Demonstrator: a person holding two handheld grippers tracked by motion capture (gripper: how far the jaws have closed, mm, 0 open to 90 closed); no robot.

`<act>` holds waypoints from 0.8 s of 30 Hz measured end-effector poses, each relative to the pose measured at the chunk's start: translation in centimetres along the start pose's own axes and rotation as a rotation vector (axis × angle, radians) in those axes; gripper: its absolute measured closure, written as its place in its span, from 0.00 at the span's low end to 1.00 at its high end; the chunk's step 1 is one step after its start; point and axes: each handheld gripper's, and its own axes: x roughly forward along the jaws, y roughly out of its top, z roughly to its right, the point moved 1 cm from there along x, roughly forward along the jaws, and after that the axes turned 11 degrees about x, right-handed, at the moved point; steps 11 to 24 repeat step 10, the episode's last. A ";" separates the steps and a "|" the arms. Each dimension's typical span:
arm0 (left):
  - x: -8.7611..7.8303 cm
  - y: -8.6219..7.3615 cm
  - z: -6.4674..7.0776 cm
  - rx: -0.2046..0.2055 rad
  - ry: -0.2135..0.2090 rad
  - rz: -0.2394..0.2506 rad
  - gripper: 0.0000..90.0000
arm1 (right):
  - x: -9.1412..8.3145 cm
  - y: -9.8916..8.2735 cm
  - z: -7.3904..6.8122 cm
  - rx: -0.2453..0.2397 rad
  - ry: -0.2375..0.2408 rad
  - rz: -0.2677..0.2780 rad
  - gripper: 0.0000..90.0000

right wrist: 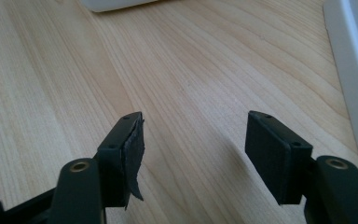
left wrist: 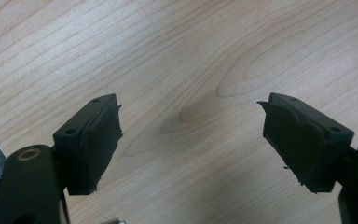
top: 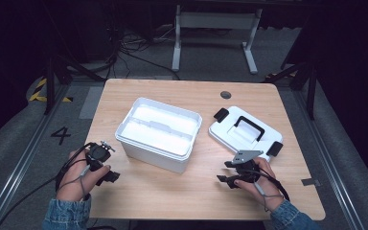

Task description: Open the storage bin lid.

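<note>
A white open box (top: 159,134) with an inner tray stands mid-table. Its white lid (top: 245,132), with a black handle and black latches, lies flat to the right of it. My left gripper (top: 109,173) rests low at the table's front left, left of the box, open with nothing between its pads (left wrist: 93,144). My right gripper (top: 226,171) sits at the front right, just in front of the lid, open and empty. In the right gripper view, its jaws point across bare wood, with the lid's edge (right wrist: 354,74) at the right and the box's corner (right wrist: 116,3) at the top.
The wooden table (top: 172,196) has a dark round grommet (top: 225,95) near its back edge. A grey tape piece (top: 308,182) sits at the right front. Beyond the table stand a white desk frame (top: 215,33) and floor cables.
</note>
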 end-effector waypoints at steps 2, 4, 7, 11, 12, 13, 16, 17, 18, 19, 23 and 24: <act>0.0 0.0 0.0 0.001 -0.002 -0.002 0.22 | 0.0 -0.1 -0.1 -0.009 -0.008 0.018 0.42; 0.1 0.1 0.0 0.002 -0.002 -0.005 0.22 | 0.1 -0.1 -0.1 -0.015 -0.009 0.031 0.42; 0.2 0.1 0.0 -0.003 -0.004 -0.001 0.22 | 0.2 -0.2 -0.1 -0.011 -0.004 0.027 0.42; 0.2 0.1 -0.1 0.002 0.005 -0.002 0.22 | 0.3 -0.3 -0.1 -0.010 -0.004 0.027 0.42; 0.2 0.1 -0.1 0.002 0.005 -0.002 0.22 | 0.3 -0.3 -0.1 -0.010 -0.004 0.027 0.42; 0.2 0.1 -0.1 0.002 0.005 -0.002 0.22 | 0.3 -0.3 -0.1 -0.010 -0.004 0.027 0.42; 0.2 0.1 -0.1 0.002 0.005 -0.002 0.22 | 0.3 -0.3 -0.1 -0.010 -0.004 0.027 0.42; 0.2 0.1 -0.1 0.002 0.005 -0.002 0.22 | 0.3 -0.3 -0.1 -0.010 -0.004 0.027 0.42; 0.2 0.1 -0.1 0.002 0.005 -0.002 0.22 | 0.3 -0.3 -0.1 -0.010 -0.004 0.027 0.42; 0.2 0.1 -0.1 0.002 0.005 -0.002 0.22 | 0.3 -0.3 -0.1 -0.010 -0.004 0.027 0.42; 0.2 0.1 -0.1 0.002 0.005 -0.002 0.22 | 0.3 -0.3 -0.1 -0.010 -0.004 0.027 0.42; 0.2 0.1 -0.1 0.002 0.005 -0.002 0.22 | 0.3 -0.3 -0.1 -0.010 -0.004 0.027 0.42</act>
